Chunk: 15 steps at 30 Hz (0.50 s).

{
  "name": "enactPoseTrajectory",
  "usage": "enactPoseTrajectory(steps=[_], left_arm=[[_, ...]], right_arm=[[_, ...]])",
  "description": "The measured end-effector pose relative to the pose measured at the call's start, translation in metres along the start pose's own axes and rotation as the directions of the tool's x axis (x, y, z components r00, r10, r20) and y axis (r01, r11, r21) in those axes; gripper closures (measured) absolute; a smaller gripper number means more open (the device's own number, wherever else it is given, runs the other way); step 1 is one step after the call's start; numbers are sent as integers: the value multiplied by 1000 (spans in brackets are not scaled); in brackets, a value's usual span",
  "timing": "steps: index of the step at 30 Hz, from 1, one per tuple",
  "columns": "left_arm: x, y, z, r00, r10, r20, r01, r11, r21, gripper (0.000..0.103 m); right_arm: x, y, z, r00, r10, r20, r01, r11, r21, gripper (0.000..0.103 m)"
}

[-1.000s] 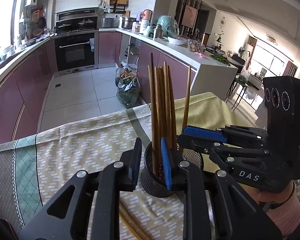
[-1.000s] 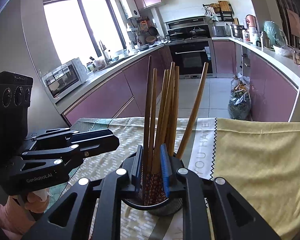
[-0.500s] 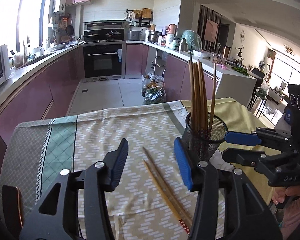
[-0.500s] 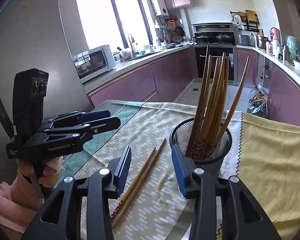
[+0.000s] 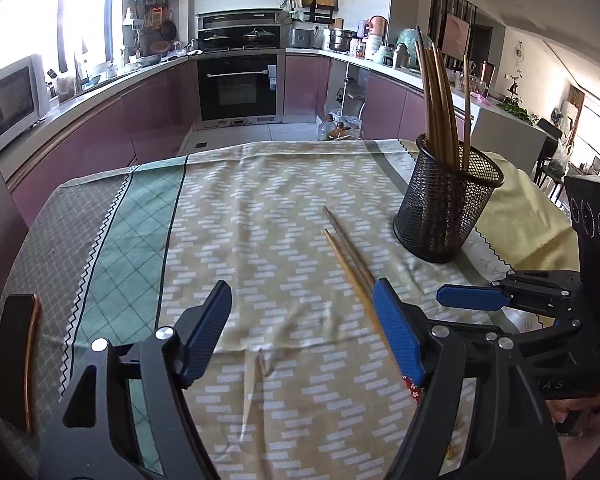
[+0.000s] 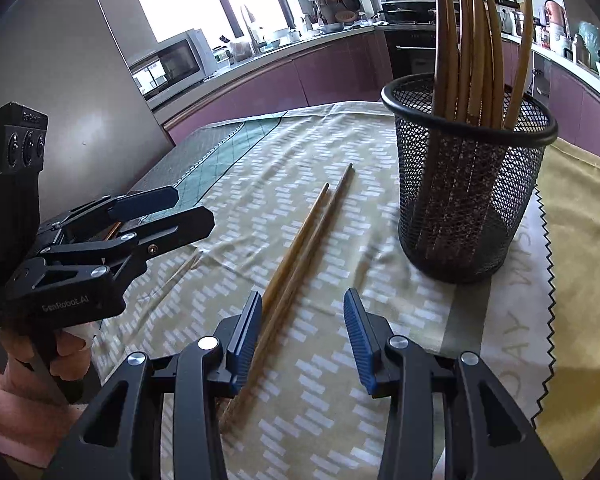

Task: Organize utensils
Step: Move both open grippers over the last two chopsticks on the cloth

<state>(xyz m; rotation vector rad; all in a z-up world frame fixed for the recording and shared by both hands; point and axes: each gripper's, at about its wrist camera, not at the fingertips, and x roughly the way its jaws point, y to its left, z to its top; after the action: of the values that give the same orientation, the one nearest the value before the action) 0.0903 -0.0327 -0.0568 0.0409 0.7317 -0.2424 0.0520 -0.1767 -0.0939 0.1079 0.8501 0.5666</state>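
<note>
1. My left claw (image 6: 188,210) has "GenRobot.AI" written on its side. My right claw (image 5: 468,298) has letters ending in "AS".
2. The yellow cloth (image 6: 572,280) has big letters on its pale edge. They are turned sideways and I cannot read them all.
3. I count two loose chopsticks (image 6: 304,240) lying side by side on the patterned tablecloth (image 5: 260,208).
4. One black mesh cup (image 6: 468,184) stands upright on the cloth, near the loose chopsticks but not touching them. About seven chopsticks (image 6: 472,40) stand in it.
5. My left claw has just been opening. It is wide, with nothing in it. The loose pair runs by its right finger (image 5: 398,336).
6. My right claw is partly open, pinching nothing. The loose pair lies just inside its left finger (image 6: 246,330).
7. One dark flat thing (image 5: 18,360) lies at the table's left edge.
</note>
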Motion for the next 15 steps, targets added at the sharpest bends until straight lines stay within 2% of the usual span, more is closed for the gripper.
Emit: enactPoseTrajectory(steps=[15], left_arm=[[1, -1, -9, 1000, 15, -24, -15, 999, -29, 30]], right_arm=[[6, 8, -7, 999, -34, -32, 33, 999, -30, 61]])
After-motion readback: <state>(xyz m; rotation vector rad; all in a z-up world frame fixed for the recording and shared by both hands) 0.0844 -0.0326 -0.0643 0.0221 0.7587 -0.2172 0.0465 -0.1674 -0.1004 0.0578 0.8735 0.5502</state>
